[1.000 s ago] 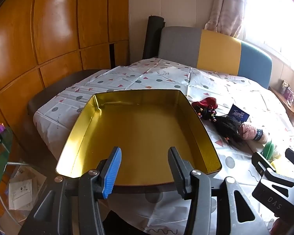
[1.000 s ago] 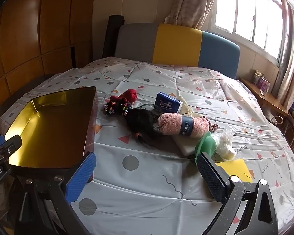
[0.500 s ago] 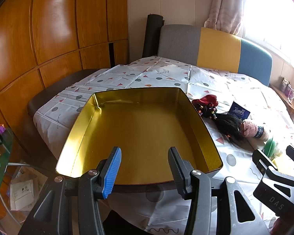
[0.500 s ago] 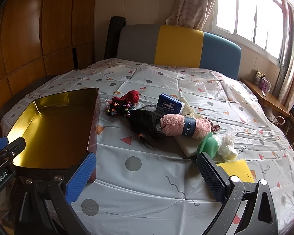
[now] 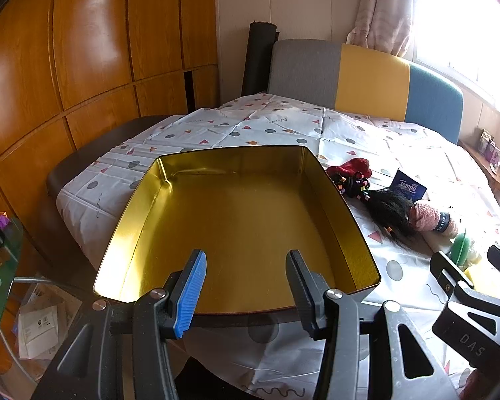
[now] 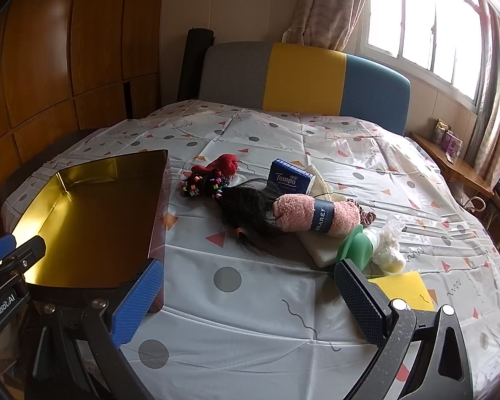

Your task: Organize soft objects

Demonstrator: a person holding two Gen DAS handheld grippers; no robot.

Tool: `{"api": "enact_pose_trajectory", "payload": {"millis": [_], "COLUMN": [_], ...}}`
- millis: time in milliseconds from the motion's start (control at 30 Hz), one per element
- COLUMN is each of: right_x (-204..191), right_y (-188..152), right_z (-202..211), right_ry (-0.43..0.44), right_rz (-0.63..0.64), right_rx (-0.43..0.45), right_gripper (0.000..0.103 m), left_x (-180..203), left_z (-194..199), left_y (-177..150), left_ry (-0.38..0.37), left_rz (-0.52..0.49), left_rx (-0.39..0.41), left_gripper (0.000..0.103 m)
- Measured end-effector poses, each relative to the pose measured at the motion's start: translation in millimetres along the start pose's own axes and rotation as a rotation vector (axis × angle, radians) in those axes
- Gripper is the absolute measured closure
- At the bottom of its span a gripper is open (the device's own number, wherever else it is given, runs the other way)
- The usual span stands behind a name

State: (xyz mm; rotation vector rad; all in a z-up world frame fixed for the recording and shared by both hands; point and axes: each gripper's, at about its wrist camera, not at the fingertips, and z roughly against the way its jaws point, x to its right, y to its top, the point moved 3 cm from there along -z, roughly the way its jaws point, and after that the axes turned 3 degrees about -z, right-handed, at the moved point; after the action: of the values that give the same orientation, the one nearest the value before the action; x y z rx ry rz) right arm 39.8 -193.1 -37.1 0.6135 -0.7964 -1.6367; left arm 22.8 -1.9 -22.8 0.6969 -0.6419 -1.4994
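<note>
L gripper [image 5: 246, 295]: jaws part open, empty, above near rim of gold tin [image 5: 350, 220] | R gripper [image 6: 250, 303]: jaws wide, empty, above sheet [image 6: 250, 316] | soft items at 12 o'clock of R gripper: pink roll [image 6: 303, 215], black hair piece [image 6: 246, 211], red plush [image 6: 225, 164], tissue pk [image 6: 290, 177] | tin at 10 o'clock

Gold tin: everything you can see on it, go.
The tin is a shallow, open rectangular tray with rounded corners, shiny gold metal inside, darker outside. Nothing lies in it. It sits flat on the patterned sheet at the bed's near edge, left of the pile of soft items. The left gripper hovers open over its near rim, not touching.
</note>
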Motion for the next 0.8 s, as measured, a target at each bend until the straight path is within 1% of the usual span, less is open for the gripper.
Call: {"api": "enact_pose_trajectory", "payload": {"millis": [800], "right_x": [-0.5], "right_y": [-0.6], "right_z": [-1.5], "right_ry": [0.002], "right_rz": [-0.008], "right_rx": [-0.001], "right_gripper": [0.000], "left_x": [0.4], "left_z": [-1.0], "left_y": [-1.1], "left_ry": [0.000], "left_rz": [-0.005], "left_rx": [-0.008], "left_gripper": [0.053]}}
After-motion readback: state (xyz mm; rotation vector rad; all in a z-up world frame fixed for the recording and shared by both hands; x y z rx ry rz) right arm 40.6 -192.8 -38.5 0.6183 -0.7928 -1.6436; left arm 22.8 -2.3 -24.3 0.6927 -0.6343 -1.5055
